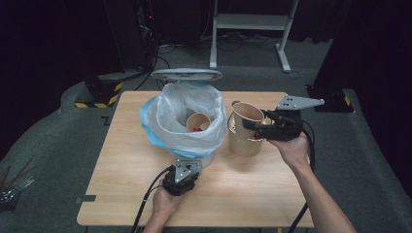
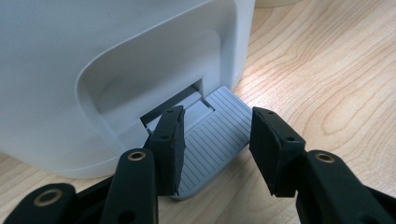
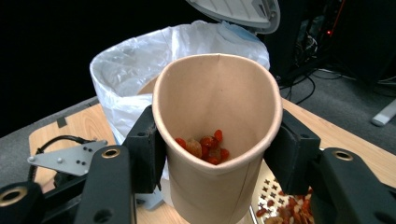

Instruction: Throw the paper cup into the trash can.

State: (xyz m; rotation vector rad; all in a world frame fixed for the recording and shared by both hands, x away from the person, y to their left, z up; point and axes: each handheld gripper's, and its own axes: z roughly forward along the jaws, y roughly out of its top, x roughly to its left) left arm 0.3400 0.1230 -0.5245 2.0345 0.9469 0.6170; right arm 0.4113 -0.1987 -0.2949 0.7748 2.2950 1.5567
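Note:
A white pedal bin lined with a clear bag stands mid-table, its lid raised. A paper cup with red bits lies inside the bag. My left gripper is at the bin's foot. In the left gripper view, that gripper is open, one jaw resting on the grey ribbed pedal. My right gripper is shut on a tan paper cup, held just above a larger tan tub. The squeezed cup holds red and orange bits.
Under the held cup, a perforated metal piece with more red bits shows in the right gripper view. The wooden table has open surface at the front and left. Beyond the table are a desk frame, cables and dark floor.

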